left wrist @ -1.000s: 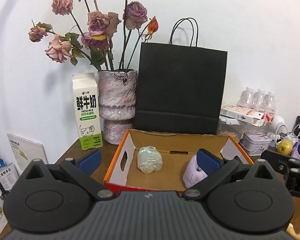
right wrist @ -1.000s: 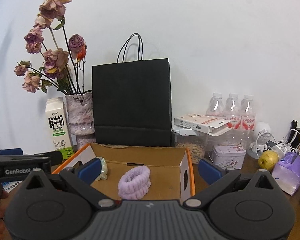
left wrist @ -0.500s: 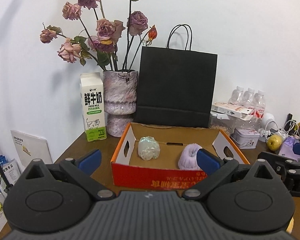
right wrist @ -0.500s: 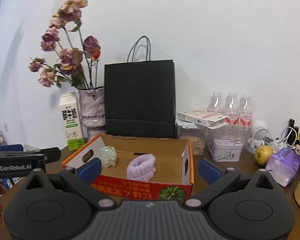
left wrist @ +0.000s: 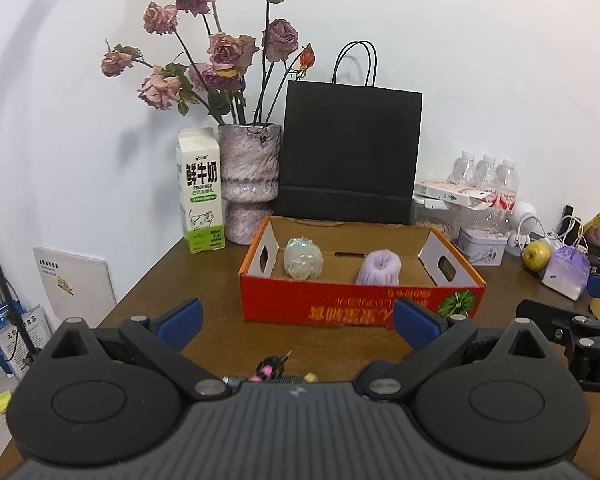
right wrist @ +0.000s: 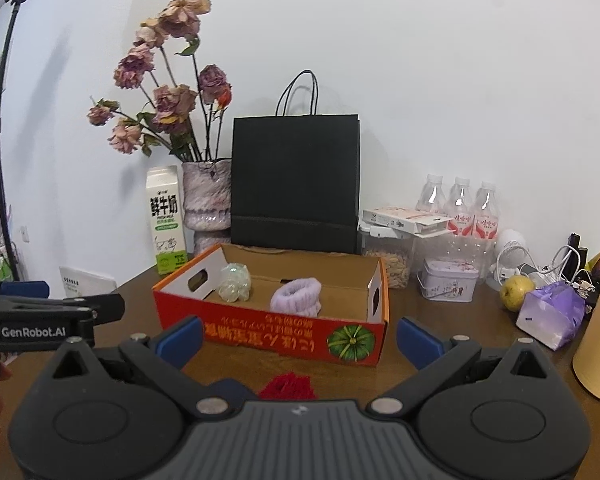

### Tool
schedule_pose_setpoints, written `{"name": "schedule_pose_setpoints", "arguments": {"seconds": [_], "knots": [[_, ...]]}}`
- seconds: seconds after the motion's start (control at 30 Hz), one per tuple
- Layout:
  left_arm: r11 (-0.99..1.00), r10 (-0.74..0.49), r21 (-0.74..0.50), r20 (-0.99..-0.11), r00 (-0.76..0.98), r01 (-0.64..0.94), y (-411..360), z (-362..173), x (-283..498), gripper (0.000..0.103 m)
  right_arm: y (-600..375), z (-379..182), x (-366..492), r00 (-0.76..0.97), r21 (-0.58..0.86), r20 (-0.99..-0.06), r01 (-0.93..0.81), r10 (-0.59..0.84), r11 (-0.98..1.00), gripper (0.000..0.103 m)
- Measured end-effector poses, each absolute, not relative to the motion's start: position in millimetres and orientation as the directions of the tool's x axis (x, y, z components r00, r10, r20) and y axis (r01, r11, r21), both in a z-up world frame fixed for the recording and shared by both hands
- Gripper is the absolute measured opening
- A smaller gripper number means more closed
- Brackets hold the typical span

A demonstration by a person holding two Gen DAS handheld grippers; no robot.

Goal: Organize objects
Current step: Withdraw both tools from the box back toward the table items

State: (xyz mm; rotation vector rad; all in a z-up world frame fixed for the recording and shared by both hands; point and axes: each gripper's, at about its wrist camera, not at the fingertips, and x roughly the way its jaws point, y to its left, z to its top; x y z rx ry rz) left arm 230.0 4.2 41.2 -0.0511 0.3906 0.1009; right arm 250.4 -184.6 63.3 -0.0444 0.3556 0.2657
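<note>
Small pink-and-black item (left wrist: 272, 366) half hidden behind left gripper (left wrist: 296, 322), fuzzy red thing (right wrist: 287, 386) cut off by right gripper (right wrist: 298, 338), both grippers spread wide and empty, before shallow cardboard box (left wrist: 356, 308) holding crinkly clear bundle (left wrist: 303, 258) and plush lilac band (left wrist: 378, 268).

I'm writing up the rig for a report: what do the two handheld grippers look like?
Both match: the left gripper and right gripper have matte black ribbed bodies, two round discs, silver pivot screws, black linkage arms and blue finger pads. White "GenRobot.AI" lettering marks the left gripper's side.
</note>
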Motion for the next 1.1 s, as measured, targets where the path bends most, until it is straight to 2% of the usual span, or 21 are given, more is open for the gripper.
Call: {"name": "schedule_pose_setpoints", "arguments": {"seconds": [0.43, 1.1], "knots": [[0.993, 0.102, -0.006, -0.399, 0.911, -0.114, 9, 28, 176, 0.103, -178, 39, 195, 0.873, -0.017, -0.404, -0.304, 0.272, 0.952, 0.103], [0.993, 0.111, 0.013, -0.489, 0.865, -0.120, 29, -16, 114, 0.103, -169, -17, 142, 0.768, 0.022, -0.559, -0.364, 0.313, 0.931, 0.103]]}}
